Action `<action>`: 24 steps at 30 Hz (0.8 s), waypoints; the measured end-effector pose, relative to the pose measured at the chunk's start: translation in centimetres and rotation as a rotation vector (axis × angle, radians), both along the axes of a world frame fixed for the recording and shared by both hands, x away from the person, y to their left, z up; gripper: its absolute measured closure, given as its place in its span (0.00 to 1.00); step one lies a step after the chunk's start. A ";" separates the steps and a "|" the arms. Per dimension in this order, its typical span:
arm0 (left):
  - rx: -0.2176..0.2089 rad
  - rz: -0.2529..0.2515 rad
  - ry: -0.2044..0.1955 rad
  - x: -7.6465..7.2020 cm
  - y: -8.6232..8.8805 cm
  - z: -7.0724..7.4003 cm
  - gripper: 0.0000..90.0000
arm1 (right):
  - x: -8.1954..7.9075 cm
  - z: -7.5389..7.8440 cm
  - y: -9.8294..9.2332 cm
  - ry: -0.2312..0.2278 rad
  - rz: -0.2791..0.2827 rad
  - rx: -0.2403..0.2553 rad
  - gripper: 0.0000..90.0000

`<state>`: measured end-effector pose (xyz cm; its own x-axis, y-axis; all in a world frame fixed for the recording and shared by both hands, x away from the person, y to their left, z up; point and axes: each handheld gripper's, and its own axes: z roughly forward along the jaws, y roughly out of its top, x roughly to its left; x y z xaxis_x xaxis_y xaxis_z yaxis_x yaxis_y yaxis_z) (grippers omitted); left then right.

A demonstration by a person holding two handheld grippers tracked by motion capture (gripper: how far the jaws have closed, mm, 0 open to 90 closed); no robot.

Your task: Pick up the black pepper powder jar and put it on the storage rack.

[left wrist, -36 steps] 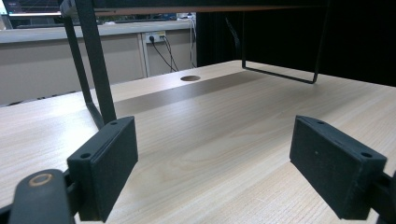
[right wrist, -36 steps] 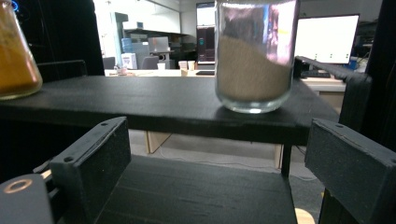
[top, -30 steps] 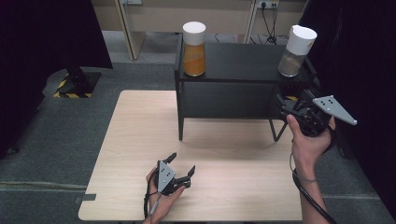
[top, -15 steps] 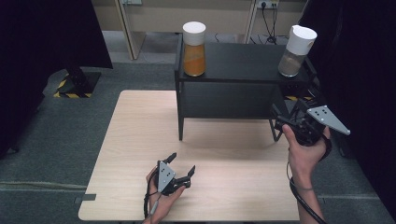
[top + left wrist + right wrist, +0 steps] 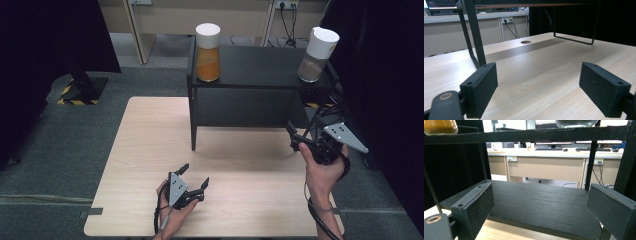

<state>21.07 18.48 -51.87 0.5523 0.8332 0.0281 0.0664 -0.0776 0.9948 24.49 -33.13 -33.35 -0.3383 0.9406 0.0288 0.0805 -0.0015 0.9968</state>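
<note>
A black two-level shelf (image 5: 260,67) stands at the back right of the wooden table (image 5: 145,145). On its top stand an orange-filled jar (image 5: 207,52) with a white lid and a greyish jar (image 5: 317,55) with a white lid. My left gripper (image 5: 195,175) rests on the table near the front edge, open and empty; its jaws (image 5: 537,82) frame bare wood. My right gripper (image 5: 306,126) is held in the air at the shelf's right front, open and empty. Its jaws (image 5: 540,205) face the shelf's lower board (image 5: 544,200), with the orange jar (image 5: 439,126) above left.
A round cable hole (image 5: 525,42) lies in the table under the shelf. The shelf's thin legs (image 5: 475,35) stand ahead of the left gripper. Grey floor surrounds the table, with dark curtains on both sides and a desk (image 5: 564,152) beyond.
My right gripper has come down and back toward the person, away from the shelf's right end. The left gripper has stayed in place.
</note>
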 end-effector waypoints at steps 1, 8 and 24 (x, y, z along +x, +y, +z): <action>0.000 0.000 0.000 0.0 0.0 0.0 0.16 | 0.0 -0.1 0.0 0.000 0.001 0.001 0.08; 0.000 0.000 0.000 0.0 0.0 0.0 0.16 | -0.3 -1.0 -0.2 0.004 0.018 -0.005 0.08; 0.002 0.000 0.000 0.0 0.0 0.0 0.16 | -1.2 -2.4 -0.1 0.008 0.048 -0.010 0.08</action>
